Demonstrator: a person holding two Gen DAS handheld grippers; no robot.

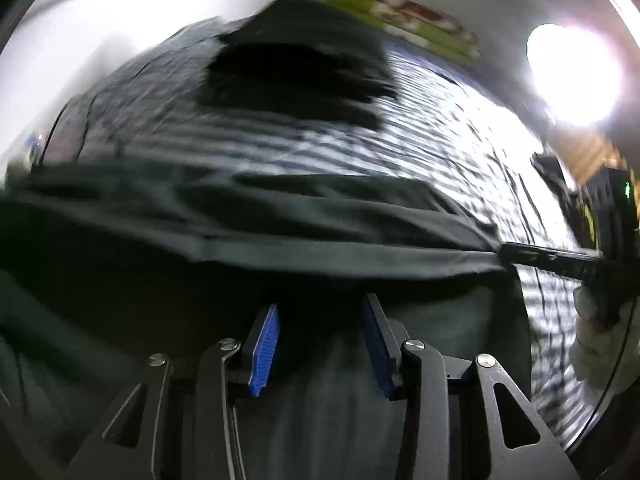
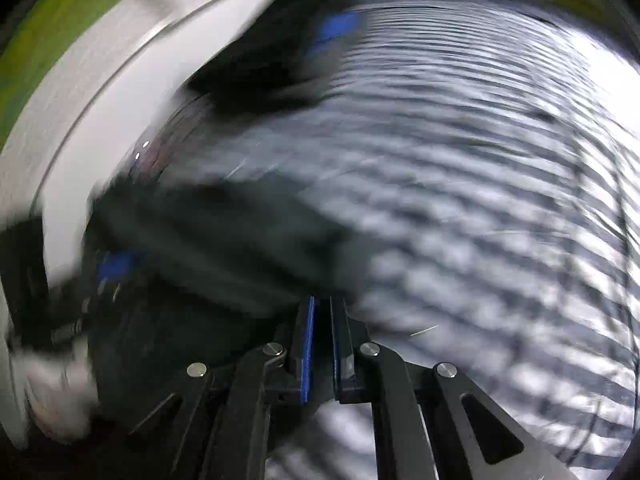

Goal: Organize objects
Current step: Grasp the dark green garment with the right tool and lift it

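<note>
- Below me, a striped sheet (image 1: pixel 420 120) covers the surface.
- Dark cloth (image 1: pixel 240 220) lies across its near side.
- My left gripper (image 1: pixel 320 312) is parted above it, gripping nothing.
- My right gripper (image 2: pixel 323 304) pinches its edge.

surface: striped bedsheet (image 1: pixel 420 128) | on it: dark green garment (image 1: pixel 280 216), dark folded cloth (image 1: pixel 296 76)

Left gripper (image 1: pixel 320 312) angled downward, blue-padded jaws apart with nothing pressed between them; right gripper (image 2: pixel 323 304) angled downward, jaws nearly together, a gloved hand (image 1: pixel 596 344) behind it.
</note>
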